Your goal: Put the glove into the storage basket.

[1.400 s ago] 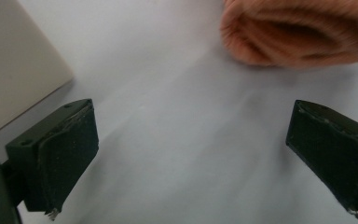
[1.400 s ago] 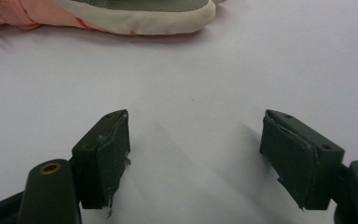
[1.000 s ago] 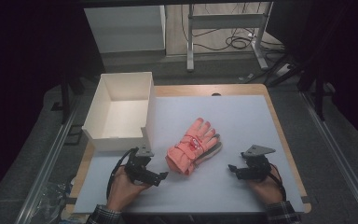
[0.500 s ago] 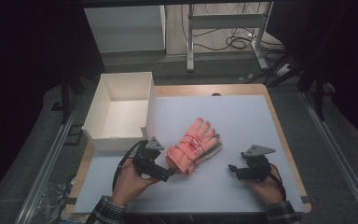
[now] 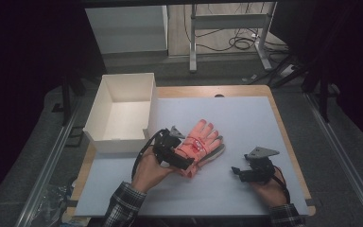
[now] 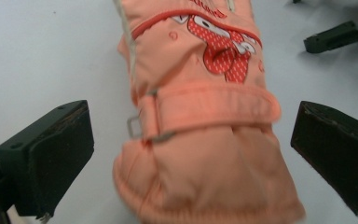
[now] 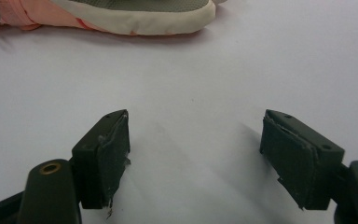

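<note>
A salmon-pink glove with a red print lies flat in the middle of the white table mat, fingers pointing away. My left gripper is open at the glove's cuff. In the left gripper view the strapped cuff lies between the two spread jaws of the left gripper, and neither pad touches it. My right gripper rests open on the mat to the glove's right, apart from it. The right gripper has only bare mat between its jaws, with the glove's grey-and-cream edge farther off.
An open white box stands at the mat's left rear, close to the left hand. The mat's wooden border runs along the right. Floor, table legs and cables lie beyond the far edge.
My left gripper has moved forward and right from the bare mat to the glove's cuff, which now lies between its jaws. The right gripper and the glove have stayed put.
</note>
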`<state>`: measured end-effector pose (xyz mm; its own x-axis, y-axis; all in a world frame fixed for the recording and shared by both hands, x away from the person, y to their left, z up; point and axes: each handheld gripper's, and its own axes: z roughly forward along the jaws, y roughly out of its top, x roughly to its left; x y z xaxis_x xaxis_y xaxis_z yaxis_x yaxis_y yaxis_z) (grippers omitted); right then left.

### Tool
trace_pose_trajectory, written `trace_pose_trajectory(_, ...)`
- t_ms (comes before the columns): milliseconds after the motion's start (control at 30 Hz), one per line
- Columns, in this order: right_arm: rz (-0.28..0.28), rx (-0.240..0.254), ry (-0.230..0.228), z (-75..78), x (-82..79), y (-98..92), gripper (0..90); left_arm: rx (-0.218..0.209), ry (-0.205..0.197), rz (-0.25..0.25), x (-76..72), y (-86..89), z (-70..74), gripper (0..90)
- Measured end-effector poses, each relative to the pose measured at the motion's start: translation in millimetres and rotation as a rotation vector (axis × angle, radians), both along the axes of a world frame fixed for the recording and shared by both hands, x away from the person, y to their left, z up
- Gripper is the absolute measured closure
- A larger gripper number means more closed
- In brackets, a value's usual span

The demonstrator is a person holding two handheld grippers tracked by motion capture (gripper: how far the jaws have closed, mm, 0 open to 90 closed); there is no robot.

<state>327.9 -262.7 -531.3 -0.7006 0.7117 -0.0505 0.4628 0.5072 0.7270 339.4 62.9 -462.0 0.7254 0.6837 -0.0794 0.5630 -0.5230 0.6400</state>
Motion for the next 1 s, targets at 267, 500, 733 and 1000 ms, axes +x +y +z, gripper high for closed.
trace_pose_trajectory(267, 0.0, 0.001, 0.001, 0.0, 0.0, 0.0, 24.4, 0.036, 0.014, -0.002, 15.6, -24.7, -11.6, 0.0)
trace_pose_trajectory(500, 0.0, 0.001, 0.001, 0.0, 0.0, -0.1, 24.4, 0.096, 0.047, 0.004, 25.7, -41.3, -29.1, 0.0)
trace_pose_trajectory(733, 0.0, 0.001, 0.001, 0.0, 0.0, -0.1, 24.4, 0.119, 0.083, 0.008, 30.8, -45.2, -43.7, 0.0)
trace_pose_trajectory(1000, 0.0, 0.001, 0.001, 0.0, 0.0, -0.1, 24.4, 0.17, 0.096, -0.013, 29.4, -53.6, -57.3, 0.0)
